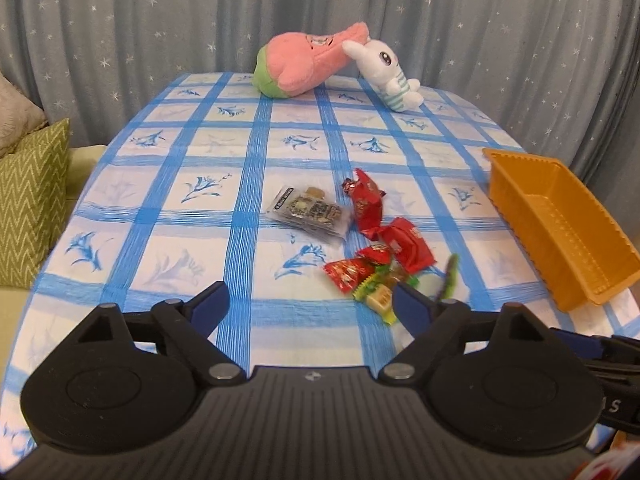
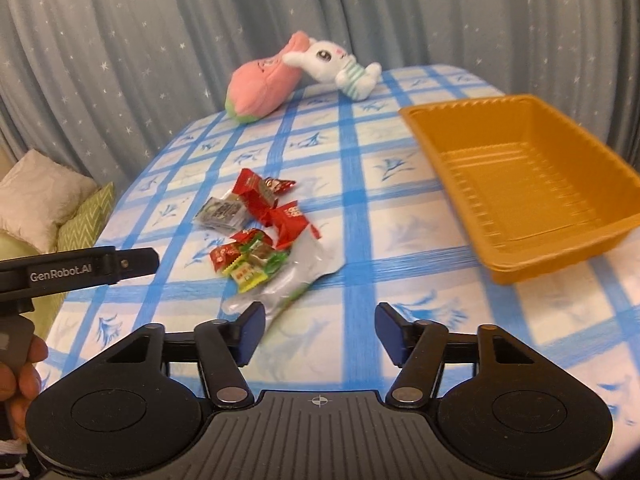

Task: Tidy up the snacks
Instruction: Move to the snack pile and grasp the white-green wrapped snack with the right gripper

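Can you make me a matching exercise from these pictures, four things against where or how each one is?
1. orange tray
2. pink plush
3. white rabbit plush
4. snack packets

A. lying on its side at the table's far edge
B. scattered mid-table
C. empty, on the right
D. leaning against the pink toy

Pairs: 1-C, 2-A, 3-D, 4-B
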Motion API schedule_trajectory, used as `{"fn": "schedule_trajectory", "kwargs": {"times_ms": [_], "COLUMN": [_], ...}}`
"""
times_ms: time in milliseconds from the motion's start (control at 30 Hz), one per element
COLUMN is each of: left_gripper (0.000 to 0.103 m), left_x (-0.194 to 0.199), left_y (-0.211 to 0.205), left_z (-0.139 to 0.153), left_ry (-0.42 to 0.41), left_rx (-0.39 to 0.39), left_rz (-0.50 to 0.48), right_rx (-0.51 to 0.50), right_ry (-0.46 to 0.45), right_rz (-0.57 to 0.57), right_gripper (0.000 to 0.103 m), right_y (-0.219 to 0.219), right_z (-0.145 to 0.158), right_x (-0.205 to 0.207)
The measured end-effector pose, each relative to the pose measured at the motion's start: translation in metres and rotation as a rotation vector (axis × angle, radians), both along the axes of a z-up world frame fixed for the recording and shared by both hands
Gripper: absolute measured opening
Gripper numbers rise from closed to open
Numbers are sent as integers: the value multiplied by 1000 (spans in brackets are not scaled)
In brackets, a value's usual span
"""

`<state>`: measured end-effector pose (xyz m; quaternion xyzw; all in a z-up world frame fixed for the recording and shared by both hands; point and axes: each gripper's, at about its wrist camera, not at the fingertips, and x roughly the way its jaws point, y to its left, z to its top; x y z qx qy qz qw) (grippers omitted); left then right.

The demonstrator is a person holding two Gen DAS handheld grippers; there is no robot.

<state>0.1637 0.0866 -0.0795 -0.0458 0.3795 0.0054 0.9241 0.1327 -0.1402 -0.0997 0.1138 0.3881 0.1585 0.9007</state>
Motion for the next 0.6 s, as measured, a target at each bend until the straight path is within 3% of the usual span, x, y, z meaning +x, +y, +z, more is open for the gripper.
{"fn": "schedule_trajectory", "kwargs": {"times_ms": [500, 600], "left_gripper": [82, 82], "left_x": [26, 27], "left_y": [24, 22], "left_z": [-38, -41], "left_ry": [45, 51], "left_rx": [-51, -53], "left_rz": [20, 14], "right_rx": [89, 31], "right_ry": [82, 57], "right_rz": [-43, -30], "right_gripper": [58, 48], "right_y": [43, 50], "right_z": [-42, -42], "right_x": [62, 66]}}
